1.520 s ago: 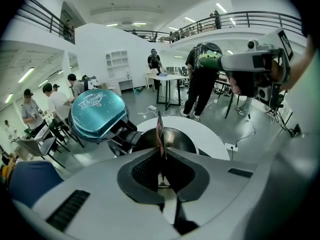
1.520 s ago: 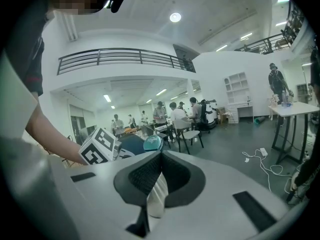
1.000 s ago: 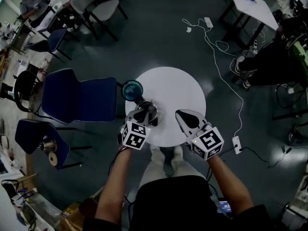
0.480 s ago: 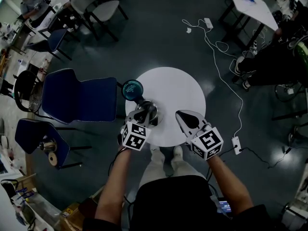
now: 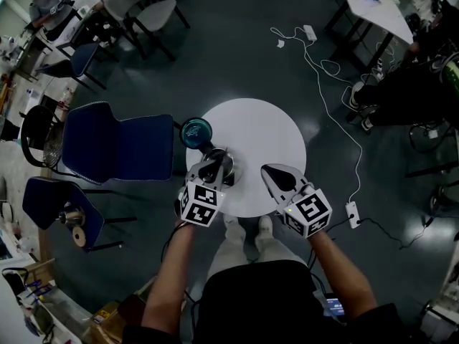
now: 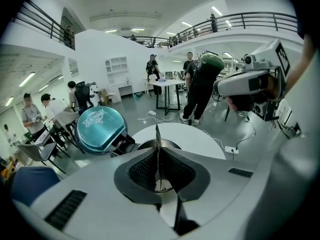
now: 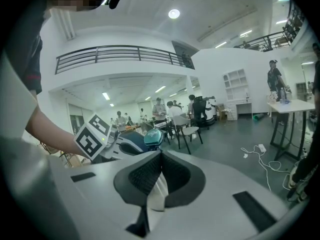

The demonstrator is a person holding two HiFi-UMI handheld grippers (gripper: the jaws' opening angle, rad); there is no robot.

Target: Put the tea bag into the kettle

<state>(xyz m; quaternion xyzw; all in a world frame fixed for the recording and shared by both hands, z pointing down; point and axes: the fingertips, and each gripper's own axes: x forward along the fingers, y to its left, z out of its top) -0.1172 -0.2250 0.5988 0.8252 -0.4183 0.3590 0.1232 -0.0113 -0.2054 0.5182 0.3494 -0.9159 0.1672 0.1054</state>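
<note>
**A:** What are the 2 tongs up to here?

**B:** Nearest first. The left gripper [image 6: 158, 153] is clamped tight on the tea bag [image 6: 157, 135]. That's the thin flat bit seen edge-on, poking up past the tips. It hangs right over the open mouth of the kettle [image 6: 172, 145], above the rim and not down inside. The right gripper [image 7: 160, 158] has its jaws pressed together at the tips too. A pale wedge shows in the gap behind them, and there's no telling what it is. That gripper hovers over the near right part of the table, apart from the kettle.

**A:** And the lid? The rest of the place?

**B:** The teal lid [image 6: 100, 128] is flipped up and back, on the kettle's far-left side. The kettle sits near the left front edge of the round white table [image 5: 262, 131]. Around it is a dark grey floor [image 5: 237, 56], with 2 blue chairs [image 5: 118, 147] just left of the table. A white cable [image 5: 326, 84] trails over the floor on the right, and a power strip [image 5: 352, 213] lies near the table's right side. Farther off, people [image 6: 195, 84] stand by a desk, and a railed balcony [image 6: 240, 21] runs overhead.
</note>
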